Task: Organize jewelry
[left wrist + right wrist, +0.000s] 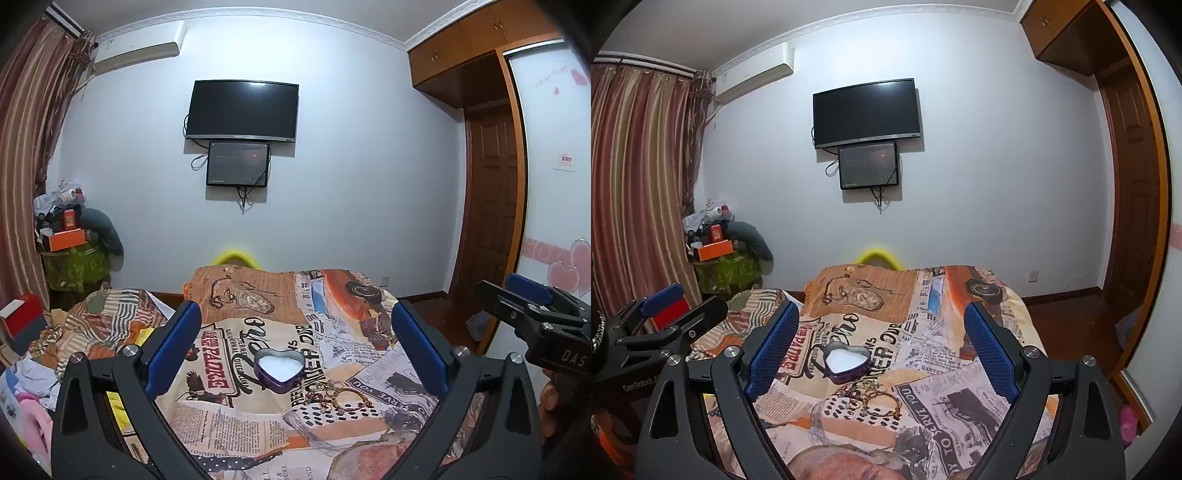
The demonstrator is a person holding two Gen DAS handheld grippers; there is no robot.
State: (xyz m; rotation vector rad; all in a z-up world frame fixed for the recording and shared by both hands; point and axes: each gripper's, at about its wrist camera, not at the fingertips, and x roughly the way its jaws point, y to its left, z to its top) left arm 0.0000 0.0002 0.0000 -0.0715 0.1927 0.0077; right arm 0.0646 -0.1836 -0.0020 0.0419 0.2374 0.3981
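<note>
jewelry (334, 397) heaped on the newsprint-patterned bedspread (229, 424), just in front of the open heart-shaped tin (280, 369) | left gripper (295, 350) jaws wide apart, empty, above the bed | right gripper (882, 350) likewise spread, holding nothing

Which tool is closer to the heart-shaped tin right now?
Roughly equal; neither clearly. The left tool and right tool, both open, hang above the bed with the heart-shaped tin centred ahead of each.
</note>
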